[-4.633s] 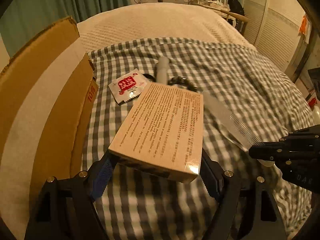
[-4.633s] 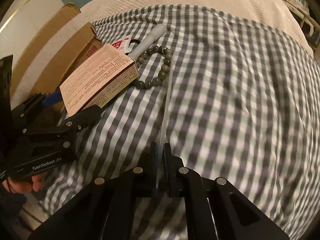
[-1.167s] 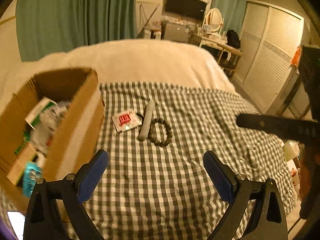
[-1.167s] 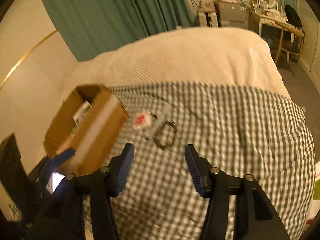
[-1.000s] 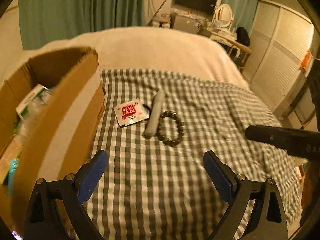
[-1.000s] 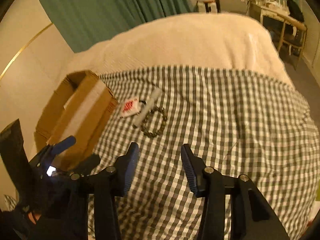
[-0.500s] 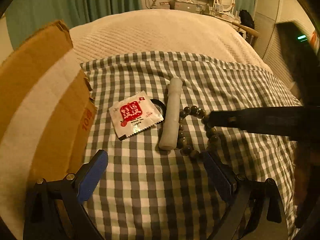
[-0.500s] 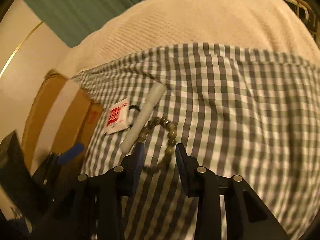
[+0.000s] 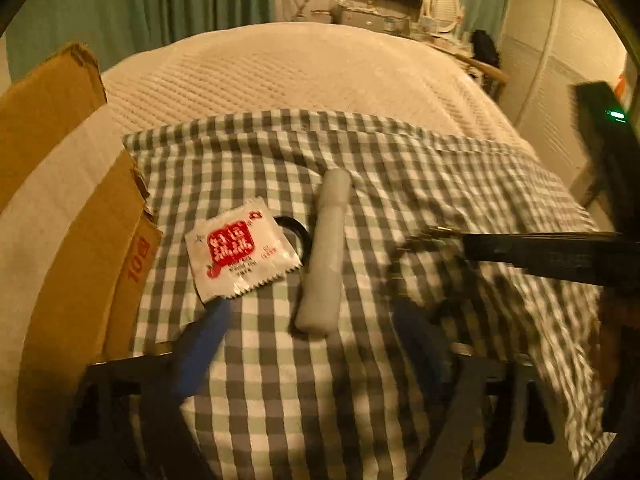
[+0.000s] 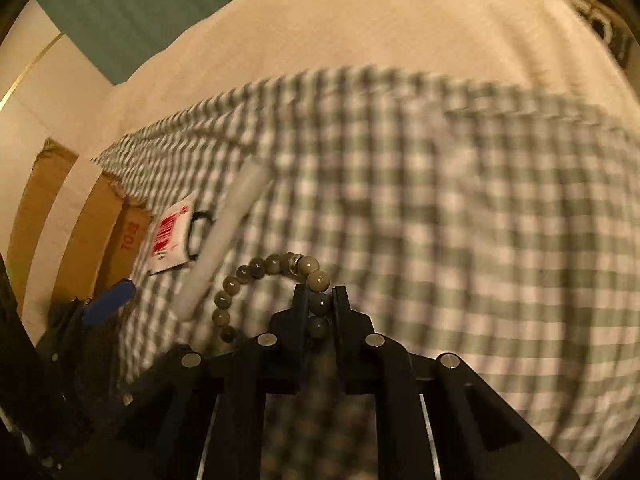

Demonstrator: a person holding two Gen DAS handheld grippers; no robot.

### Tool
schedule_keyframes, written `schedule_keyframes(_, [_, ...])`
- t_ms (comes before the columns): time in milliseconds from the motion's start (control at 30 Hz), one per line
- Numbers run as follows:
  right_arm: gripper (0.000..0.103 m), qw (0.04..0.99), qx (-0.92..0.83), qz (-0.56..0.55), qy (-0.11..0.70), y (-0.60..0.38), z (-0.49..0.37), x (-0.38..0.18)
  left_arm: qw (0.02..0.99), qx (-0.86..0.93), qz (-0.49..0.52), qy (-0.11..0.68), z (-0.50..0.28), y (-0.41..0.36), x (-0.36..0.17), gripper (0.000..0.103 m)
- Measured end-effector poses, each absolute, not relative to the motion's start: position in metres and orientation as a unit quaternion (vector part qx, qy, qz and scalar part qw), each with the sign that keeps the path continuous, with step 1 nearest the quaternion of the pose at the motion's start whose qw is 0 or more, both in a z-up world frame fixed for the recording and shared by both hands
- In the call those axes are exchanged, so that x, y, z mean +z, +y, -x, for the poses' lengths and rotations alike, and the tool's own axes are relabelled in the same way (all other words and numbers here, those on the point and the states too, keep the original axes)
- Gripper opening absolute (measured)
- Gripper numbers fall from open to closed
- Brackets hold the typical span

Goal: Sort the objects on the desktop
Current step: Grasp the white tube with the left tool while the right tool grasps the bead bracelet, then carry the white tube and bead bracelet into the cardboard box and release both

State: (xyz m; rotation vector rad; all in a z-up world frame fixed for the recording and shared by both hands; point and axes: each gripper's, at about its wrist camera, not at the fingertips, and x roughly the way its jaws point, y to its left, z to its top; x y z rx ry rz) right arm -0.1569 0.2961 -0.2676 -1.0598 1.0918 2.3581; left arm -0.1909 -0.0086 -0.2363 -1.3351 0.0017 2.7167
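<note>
Bead bracelet and tube, checked cloth near cardboard box.
Right gripper (image 10: 320,304) jaws closing, pinching grey-green bead bracelet (image 10: 256,270); left gripper (image 9: 316,336) jaws closing astride pale cylindrical tube (image 9: 326,252), untouched, beside red-and-white foil sachet (image 9: 240,250).

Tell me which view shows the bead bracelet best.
The right wrist view: the bead bracelet curves clearly, one bead between the closing right gripper pads. In the left wrist view it is a dark blur beside the right gripper.

Left hand-held gripper (image 9: 316,344) motion-blurred; black loop (image 9: 296,230) half under sachet (image 9: 240,250); cardboard box (image 9: 60,216) cut off.
</note>
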Motion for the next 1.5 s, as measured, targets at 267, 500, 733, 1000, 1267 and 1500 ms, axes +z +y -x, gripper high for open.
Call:
schedule_keyframes(267, [0.011, 0.205, 0.818, 0.373, 0.386, 0.321, 0.098, -0.265, 0.072, 0.873, 0.483, -0.005, 0.219, 0.009, -0.257, 0.052])
schedule_keyframes(500, [0.011, 0.198, 0.822, 0.379, 0.377, 0.31, 0.098, -0.258, 0.088, 0.865, 0.491, -0.057, 0.216, -0.012, -0.244, 0.018])
schedule_keyframes(733, [0.011, 0.196, 0.839, 0.362, 0.357, 0.295, 0.099, -0.223, 0.105, 0.89, 0.431, -0.102, 0.177, -0.025, -0.185, 0.018])
schedule_keyframes(1000, [0.011, 0.183, 0.864, 0.337, 0.326, 0.259, 0.102, -0.152, 0.108, 0.918, 0.37, -0.1, 0.135, -0.044, -0.098, 0.018])
schedule_keyframes(1267, [0.011, 0.137, 0.897, 0.286, 0.308, 0.2, 0.122, -0.054, 0.067, 0.936, 0.333, -0.093, 0.099, -0.093, -0.025, 0.019])
schedule_keyframes(1500, [0.011, 0.077, 0.925, 0.252, 0.274, 0.134, 0.179, 0.014, -0.016, 0.938, 0.328, -0.113, 0.069, -0.174, -0.026, 0.019])
